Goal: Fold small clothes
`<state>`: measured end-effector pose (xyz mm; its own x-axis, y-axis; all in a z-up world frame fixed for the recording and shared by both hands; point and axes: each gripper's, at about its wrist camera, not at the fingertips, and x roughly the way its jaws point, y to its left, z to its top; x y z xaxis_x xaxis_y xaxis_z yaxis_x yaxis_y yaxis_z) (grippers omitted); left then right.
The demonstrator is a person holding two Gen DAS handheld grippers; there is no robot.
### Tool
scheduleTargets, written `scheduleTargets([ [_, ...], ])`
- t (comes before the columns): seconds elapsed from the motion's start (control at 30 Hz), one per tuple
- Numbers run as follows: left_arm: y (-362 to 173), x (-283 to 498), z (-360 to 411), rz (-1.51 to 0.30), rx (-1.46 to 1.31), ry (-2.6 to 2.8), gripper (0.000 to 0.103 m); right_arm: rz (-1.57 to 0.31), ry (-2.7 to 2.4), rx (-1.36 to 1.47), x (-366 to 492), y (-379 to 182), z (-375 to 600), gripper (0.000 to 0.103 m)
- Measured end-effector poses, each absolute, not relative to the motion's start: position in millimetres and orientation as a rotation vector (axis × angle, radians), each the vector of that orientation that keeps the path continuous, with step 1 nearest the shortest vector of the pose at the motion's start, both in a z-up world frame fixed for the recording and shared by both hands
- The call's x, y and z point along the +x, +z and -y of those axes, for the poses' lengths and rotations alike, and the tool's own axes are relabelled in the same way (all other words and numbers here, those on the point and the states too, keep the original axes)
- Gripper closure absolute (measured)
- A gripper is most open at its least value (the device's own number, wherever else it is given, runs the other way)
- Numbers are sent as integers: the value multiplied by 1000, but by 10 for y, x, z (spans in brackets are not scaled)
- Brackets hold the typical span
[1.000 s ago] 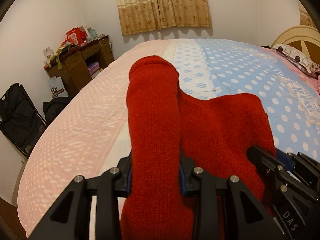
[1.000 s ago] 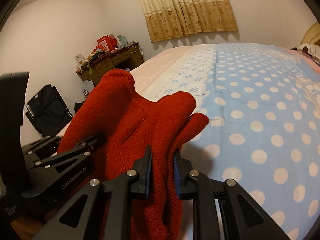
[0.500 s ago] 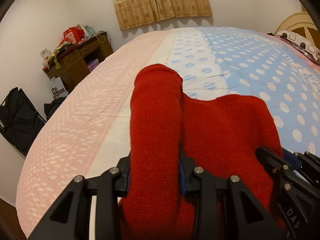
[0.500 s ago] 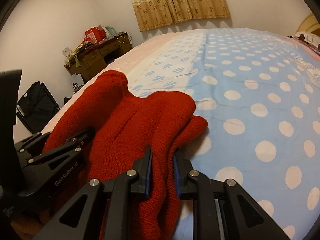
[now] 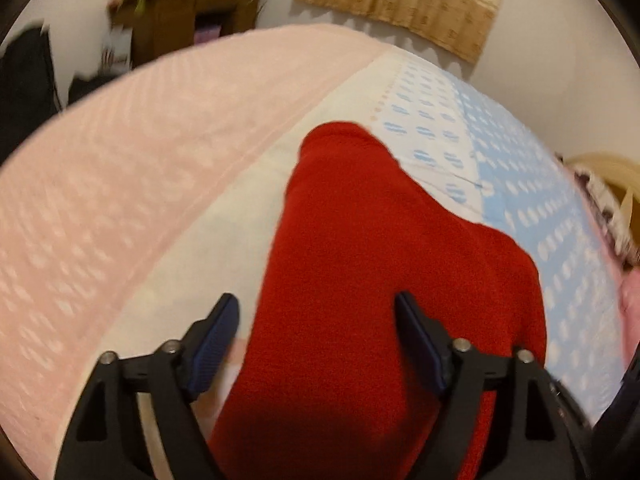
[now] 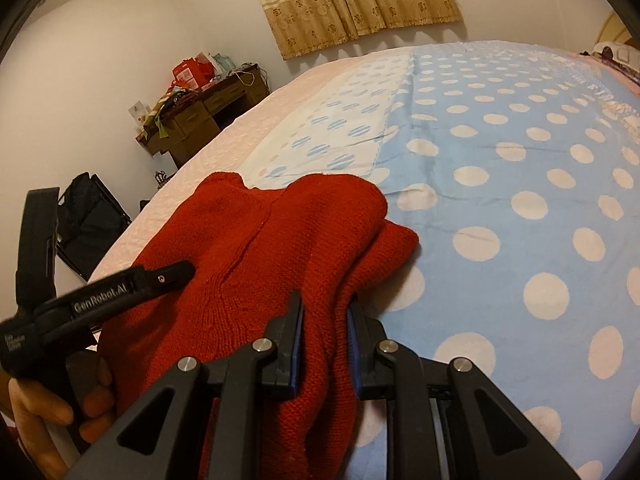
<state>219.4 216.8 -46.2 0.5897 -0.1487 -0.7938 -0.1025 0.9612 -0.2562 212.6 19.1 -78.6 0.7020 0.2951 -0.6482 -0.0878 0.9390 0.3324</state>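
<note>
A small red knit garment point(image 5: 360, 264) lies bunched on the bed, its far end toward the curtain. My left gripper point(image 5: 316, 332) is open, its blue-padded jaws spread wide on either side of the cloth, which passes between them. In the right wrist view the same red garment point(image 6: 276, 240) rests on the bedspread. My right gripper point(image 6: 323, 316) is shut on a fold at its near right edge. The left gripper's black body point(image 6: 100, 292) and the hand holding it show at the left.
The bed has a pink cover point(image 5: 100, 184) on the left and a blue polka-dot blanket point(image 6: 520, 184) on the right. A cluttered wooden desk point(image 6: 192, 120) and a black folding chair point(image 6: 88, 224) stand by the wall. Pillows and a headboard point(image 5: 608, 184) lie far right.
My left gripper has opened and let go of the red garment, and its view has swung left. The garment has dropped flatter onto the bed. My right gripper still clamps its edge.
</note>
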Motion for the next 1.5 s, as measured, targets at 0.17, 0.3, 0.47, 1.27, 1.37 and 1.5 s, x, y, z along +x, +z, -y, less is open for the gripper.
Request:
scheduleTargets([
  [0.17, -460, 2133, -2118, -938, -271, 11, 6, -768, 196, 262, 2111, -773, -217, 83],
  [0.3, -361, 1917, -2124, -924, -223, 50, 6, -774, 179, 238, 2085, -748, -206, 68],
  [0.47, -191, 1621, -2091, -862, -76, 117, 6, -750, 99, 150, 1998, -605, -180, 53],
  [1.27, -386, 1116, -1827, -863, 31, 147, 10, -799, 174, 48, 1207, -702, -600, 80],
  [1.37, -415, 1145, -1825, -871, 18, 157, 8, -803, 154, 28, 1226, -705, -633, 80],
  [1.5, -427, 1141, -1837, -876, 14, 175, 2, -793, 145, 5, 1198, -694, -654, 79],
])
